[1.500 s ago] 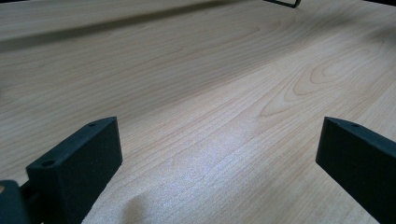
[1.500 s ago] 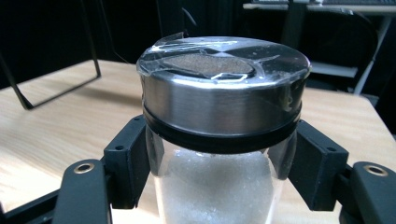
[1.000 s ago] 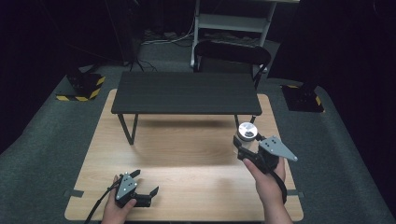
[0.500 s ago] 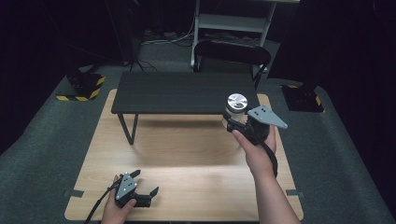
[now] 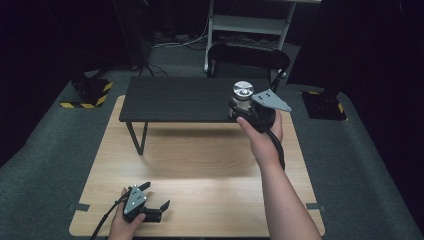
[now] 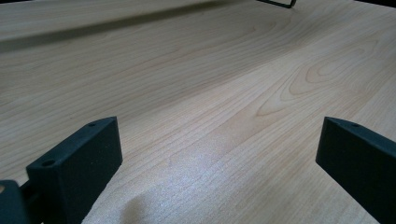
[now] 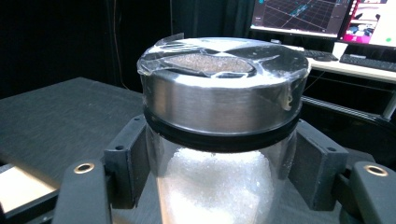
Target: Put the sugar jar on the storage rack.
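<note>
You are carrying the shaker jar (image 7: 219,140), pinched upright between your right gripper (image 5: 240,107) jaws, over the black shelf (image 5: 175,99), so next lower it level before releasing, while your left gripper (image 5: 152,200) jaws rest spread over the desk (image 5: 200,165).

The jar (image 7: 219,186) is clear glass with a brushed metal lid (image 7: 224,93) under glossy film; the table (image 6: 196,93) is smooth pale wood, the shelf (image 5: 175,97) matt black.

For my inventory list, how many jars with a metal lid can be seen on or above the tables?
1. The glass jar of white grains is held in the right tongs above the black table's right end. Nothing here could hide others.
</note>
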### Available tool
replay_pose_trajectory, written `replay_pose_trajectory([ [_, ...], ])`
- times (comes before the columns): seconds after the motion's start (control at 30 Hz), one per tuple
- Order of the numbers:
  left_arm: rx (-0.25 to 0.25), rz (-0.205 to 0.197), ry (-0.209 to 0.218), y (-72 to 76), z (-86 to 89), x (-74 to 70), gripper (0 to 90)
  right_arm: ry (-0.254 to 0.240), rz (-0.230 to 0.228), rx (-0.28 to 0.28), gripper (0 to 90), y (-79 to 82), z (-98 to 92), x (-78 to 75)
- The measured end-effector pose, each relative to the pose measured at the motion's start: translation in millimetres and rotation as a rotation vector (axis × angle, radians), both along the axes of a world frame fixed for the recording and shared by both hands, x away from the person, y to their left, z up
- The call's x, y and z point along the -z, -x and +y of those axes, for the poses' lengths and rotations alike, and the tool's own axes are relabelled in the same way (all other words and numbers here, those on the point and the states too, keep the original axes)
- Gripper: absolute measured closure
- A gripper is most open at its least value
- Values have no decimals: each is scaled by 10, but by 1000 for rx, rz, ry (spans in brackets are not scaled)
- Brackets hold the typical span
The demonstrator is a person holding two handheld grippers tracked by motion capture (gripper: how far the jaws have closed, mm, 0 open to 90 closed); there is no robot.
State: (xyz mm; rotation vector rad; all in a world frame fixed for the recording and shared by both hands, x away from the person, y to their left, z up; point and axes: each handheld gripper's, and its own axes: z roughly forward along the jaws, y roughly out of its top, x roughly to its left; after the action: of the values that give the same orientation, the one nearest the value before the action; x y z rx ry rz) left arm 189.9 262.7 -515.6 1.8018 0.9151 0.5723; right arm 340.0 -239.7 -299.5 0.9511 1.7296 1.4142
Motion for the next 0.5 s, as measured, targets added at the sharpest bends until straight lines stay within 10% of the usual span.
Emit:
replay_pose_trajectory([
  [0.5, 4, -1, 1, -1, 8, 1, 5, -24, 9, 25, 311, -490, 217, 104],
])
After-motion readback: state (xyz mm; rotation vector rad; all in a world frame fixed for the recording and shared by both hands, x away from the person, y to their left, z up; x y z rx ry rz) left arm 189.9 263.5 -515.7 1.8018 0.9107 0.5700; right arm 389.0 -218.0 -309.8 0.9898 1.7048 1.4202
